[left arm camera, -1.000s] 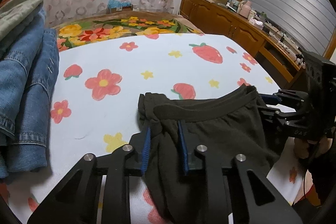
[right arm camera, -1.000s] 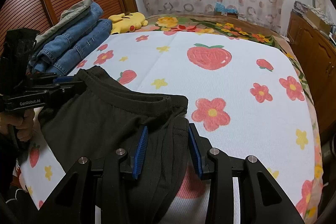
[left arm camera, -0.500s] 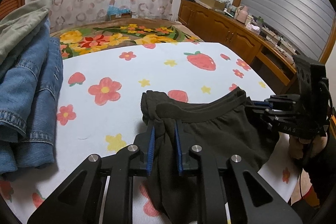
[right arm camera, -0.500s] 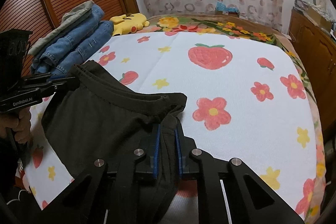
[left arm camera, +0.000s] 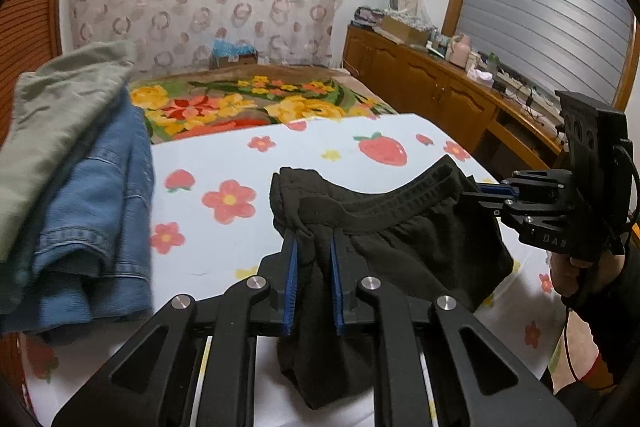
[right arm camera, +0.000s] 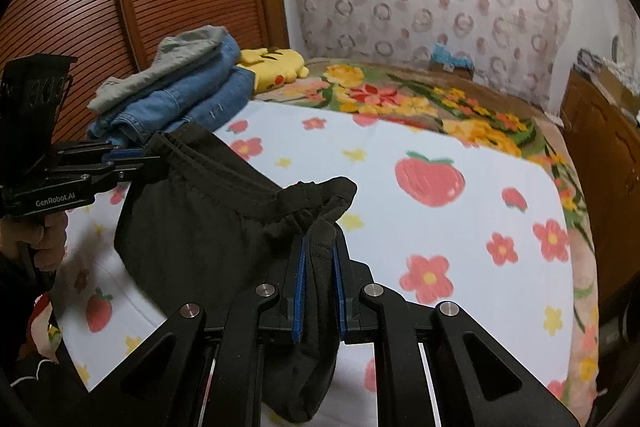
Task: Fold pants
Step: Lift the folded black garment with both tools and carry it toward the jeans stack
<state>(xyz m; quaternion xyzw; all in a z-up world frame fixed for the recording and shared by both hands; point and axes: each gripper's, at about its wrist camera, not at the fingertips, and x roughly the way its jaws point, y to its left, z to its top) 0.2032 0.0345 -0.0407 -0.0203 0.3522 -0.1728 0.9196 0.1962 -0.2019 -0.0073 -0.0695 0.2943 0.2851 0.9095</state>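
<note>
The black pants point(left arm camera: 404, 239) hang by their waistband above the bed, stretched between both grippers. My left gripper point(left arm camera: 313, 247) is shut on one end of the waistband; it also shows in the right wrist view point(right arm camera: 136, 159) at the left. My right gripper point(right arm camera: 320, 247) is shut on the other end of the waistband of the pants point(right arm camera: 200, 223); it shows in the left wrist view point(left arm camera: 476, 191) at the right. The pants' lower part drops out of view below the fingers.
The bed sheet point(left arm camera: 240, 155) is white with strawberries and flowers. A stack of folded jeans and a green garment point(left arm camera: 68, 163) lies at the left, also in the right wrist view point(right arm camera: 180, 95). A yellow plush point(right arm camera: 276, 63) lies behind it. A wooden cabinet point(left arm camera: 440, 95) runs along the right.
Both grippers closed on the waistband ends and lifted the pants up off the bed; the cloth now hangs stretched between them.
</note>
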